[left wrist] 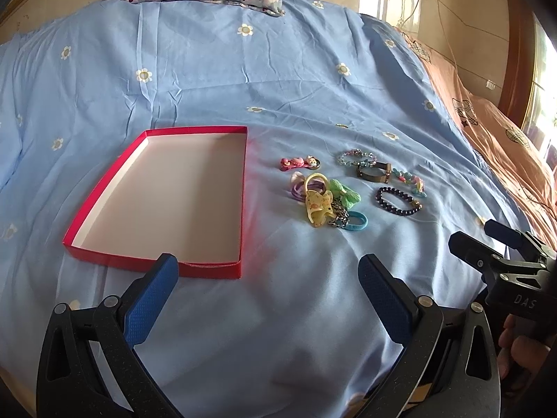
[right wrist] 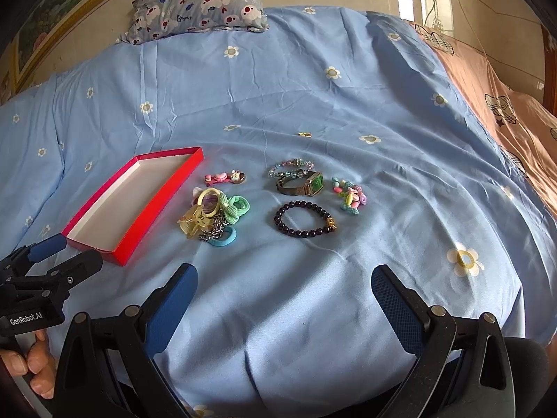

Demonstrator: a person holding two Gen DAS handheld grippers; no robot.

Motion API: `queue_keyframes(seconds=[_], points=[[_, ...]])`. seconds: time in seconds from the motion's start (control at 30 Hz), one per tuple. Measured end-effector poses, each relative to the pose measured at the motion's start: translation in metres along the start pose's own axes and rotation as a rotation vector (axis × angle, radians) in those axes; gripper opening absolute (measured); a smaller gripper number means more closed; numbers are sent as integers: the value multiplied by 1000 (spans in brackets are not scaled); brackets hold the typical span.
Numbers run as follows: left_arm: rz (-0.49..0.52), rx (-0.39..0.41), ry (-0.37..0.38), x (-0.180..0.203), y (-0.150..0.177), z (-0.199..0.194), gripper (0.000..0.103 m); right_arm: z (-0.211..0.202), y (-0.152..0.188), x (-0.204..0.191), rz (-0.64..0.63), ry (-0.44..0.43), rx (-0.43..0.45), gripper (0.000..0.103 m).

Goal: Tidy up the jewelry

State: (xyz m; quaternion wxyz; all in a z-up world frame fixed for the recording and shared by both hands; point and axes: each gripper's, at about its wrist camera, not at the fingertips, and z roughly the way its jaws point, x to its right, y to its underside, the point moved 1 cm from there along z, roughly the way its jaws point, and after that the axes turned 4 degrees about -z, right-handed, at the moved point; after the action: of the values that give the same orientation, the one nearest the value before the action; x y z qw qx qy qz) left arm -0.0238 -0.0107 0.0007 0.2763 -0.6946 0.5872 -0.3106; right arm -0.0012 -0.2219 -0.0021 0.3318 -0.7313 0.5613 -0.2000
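Observation:
A shallow red box (left wrist: 104, 184) (right wrist: 163, 205) with a white inside lies empty on the blue bedsheet. To its right lies the jewelry: a dark bead bracelet (left wrist: 398, 201) (right wrist: 303, 218), a green-faced watch (right wrist: 303, 183) (left wrist: 373, 170), a clear bead bracelet (right wrist: 290, 168) (left wrist: 355, 156), a pastel bead bracelet (right wrist: 350, 195), a pink hair clip (left wrist: 299, 163) (right wrist: 224, 177), and a heap of hair ties and chain (left wrist: 325, 203) (right wrist: 212, 217). My left gripper (left wrist: 268, 278) is open near the box's front corner. My right gripper (right wrist: 283, 287) is open, short of the dark bracelet.
A patterned pillow (right wrist: 202, 3) lies at the head of the bed. A pink blanket (right wrist: 504, 104) runs along the right side. Wide stretches of blue sheet (right wrist: 278, 87) lie beyond the jewelry. A hand (right wrist: 31, 365) holds the left gripper's handle.

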Motion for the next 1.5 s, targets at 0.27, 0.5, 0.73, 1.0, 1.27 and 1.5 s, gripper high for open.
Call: queue_keyframes(seconds=[0.27, 0.5, 0.73, 1.0, 1.27, 1.5], points=[[5, 5, -5, -2, 0, -2, 103, 1, -1, -1, -6, -4, 2, 101], [8, 11, -12, -1, 2, -2, 103, 1, -2, -4, -12, -9, 2, 101], [7, 13, -12, 1, 3, -2, 103, 0, -3, -6, -17, -13, 5, 101], [7, 12, -11, 1, 4, -2, 103, 0, -4, -7, -22, -21, 6, 101], [11, 6, -8, 3, 2, 0, 103, 0, -4, -7, -20, -27, 6, 101], [13, -2, -4, 6, 1, 3, 103, 1, -5, -7, -19, -26, 5, 101]])
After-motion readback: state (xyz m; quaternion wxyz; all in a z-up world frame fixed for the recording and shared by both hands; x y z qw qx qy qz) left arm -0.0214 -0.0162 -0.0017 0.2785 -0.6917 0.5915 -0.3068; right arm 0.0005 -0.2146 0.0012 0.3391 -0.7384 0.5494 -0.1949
